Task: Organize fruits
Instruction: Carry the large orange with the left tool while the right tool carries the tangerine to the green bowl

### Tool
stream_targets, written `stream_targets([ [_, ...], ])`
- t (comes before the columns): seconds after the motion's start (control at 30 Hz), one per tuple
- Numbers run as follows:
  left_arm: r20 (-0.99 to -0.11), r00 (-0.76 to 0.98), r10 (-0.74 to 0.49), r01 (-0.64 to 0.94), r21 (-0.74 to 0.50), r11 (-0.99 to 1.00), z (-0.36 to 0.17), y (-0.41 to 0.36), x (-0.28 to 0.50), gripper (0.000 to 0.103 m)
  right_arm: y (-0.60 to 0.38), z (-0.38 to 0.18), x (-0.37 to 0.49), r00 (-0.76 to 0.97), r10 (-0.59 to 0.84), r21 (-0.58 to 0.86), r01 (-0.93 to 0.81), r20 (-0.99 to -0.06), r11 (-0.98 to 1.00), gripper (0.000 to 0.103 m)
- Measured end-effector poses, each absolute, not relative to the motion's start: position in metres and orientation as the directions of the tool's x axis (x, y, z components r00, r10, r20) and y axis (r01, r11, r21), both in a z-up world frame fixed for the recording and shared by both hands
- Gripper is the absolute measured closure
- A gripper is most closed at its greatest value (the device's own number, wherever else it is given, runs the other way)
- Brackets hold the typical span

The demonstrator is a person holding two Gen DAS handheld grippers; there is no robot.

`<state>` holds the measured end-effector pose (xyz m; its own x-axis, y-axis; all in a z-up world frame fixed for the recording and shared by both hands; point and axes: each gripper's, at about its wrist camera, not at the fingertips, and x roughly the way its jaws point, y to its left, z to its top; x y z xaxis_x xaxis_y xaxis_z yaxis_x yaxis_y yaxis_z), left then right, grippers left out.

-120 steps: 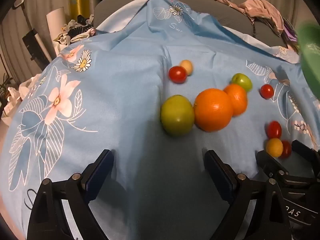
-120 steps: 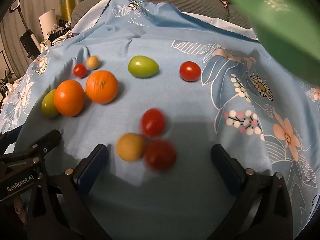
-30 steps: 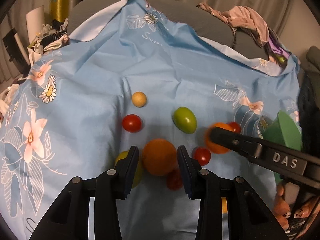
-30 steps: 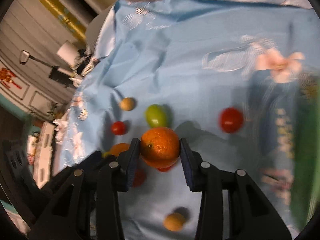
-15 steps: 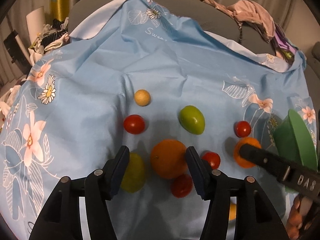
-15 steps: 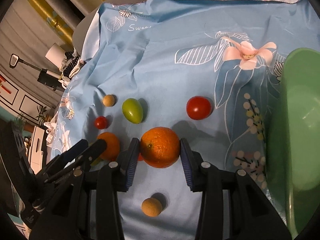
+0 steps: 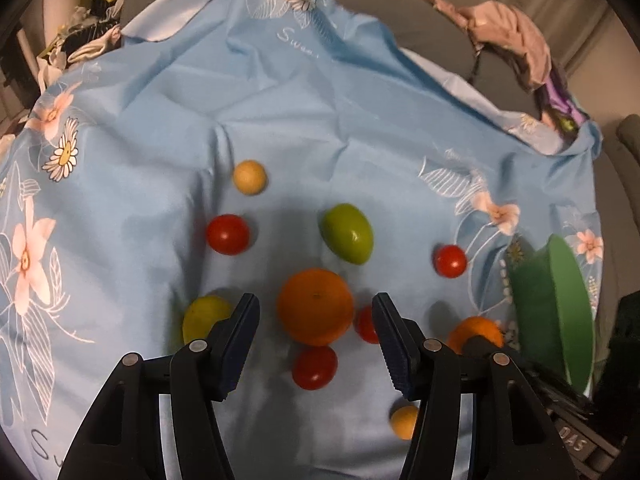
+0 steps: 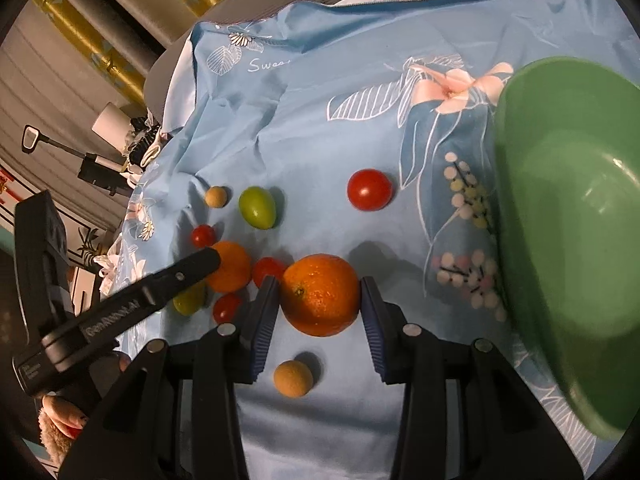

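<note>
The right gripper point(image 8: 320, 304) held an orange point(image 8: 320, 295) clamped between its jaws, raised just left of the green bowl point(image 8: 568, 280); it should be carried over the rim and released low. The left gripper point(image 7: 316, 328) stood open around a second orange point(image 7: 315, 306) lying left of the bowl. The held orange was near-round, no clear long axis, stem dimple facing the camera.

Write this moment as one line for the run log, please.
left hand-held gripper: open around orange | right hand-held gripper: shut on second orange | green bowl: empty, right of it
</note>
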<state>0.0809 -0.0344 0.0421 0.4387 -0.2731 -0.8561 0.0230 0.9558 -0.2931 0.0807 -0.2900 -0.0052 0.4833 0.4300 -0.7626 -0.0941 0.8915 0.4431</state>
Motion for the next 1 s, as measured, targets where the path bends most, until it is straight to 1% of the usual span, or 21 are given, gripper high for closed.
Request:
stream_targets([
  [0.1,-0.868,0.414,-0.274,0.047,-0.280,0.959,0.036,-0.044,0.085,0.046,-0.291,-0.006,0.082,0.486,0.428,0.446,-0.086,-0.762,0.891,0.061],
  [0.23,-0.881,0.405,-0.246,0.025,-0.258,0.966,0.022,-0.050,0.092,0.046,-0.289,-0.011,0.084,0.473,0.426,0.441,-0.084,-0.771,0.893,0.061],
  [0.27,-0.874,0.418,-0.248,0.016,-0.266,0.964,0.022,-0.048,0.091,0.048,-0.289,-0.011,0.084,0.472,0.422,0.437,-0.084,-0.774,0.896,0.061],
  [0.3,-0.872,0.425,-0.245,0.006,-0.268,0.963,0.022,-0.047,0.091,0.058,-0.289,-0.011,0.084,0.473,0.421,0.436,-0.084,-0.774,0.896,0.061],
  [0.47,-0.843,0.475,-0.252,0.011,-0.281,0.960,0.031,-0.040,0.082,0.058,-0.288,-0.002,0.080,0.500,0.422,0.429,-0.109,-0.756,0.897,0.061],
  [0.57,-0.799,0.539,-0.269,0.021,-0.306,0.952,0.050,-0.037,0.070,0.058,-0.287,0.005,0.075,0.519,0.422,0.427,-0.118,-0.743,0.896,0.061],
  [0.7,-0.716,0.618,-0.325,0.090,-0.347,0.934,0.082,-0.039,0.043,0.058,-0.293,0.020,0.065,0.565,0.421,0.429,-0.128,-0.709,0.894,0.061],
  [0.9,-0.622,0.683,-0.382,0.188,-0.355,0.916,0.117,-0.057,0.019,0.058,-0.307,0.046,0.049,0.643,0.417,0.428,-0.151,-0.642,0.891,0.061],
  [1.0,-0.590,0.693,-0.415,0.235,-0.359,0.903,0.128,-0.067,0.012,0.058,-0.317,0.059,0.039,0.690,0.381,0.403,-0.140,-0.615,0.904,0.061],
])
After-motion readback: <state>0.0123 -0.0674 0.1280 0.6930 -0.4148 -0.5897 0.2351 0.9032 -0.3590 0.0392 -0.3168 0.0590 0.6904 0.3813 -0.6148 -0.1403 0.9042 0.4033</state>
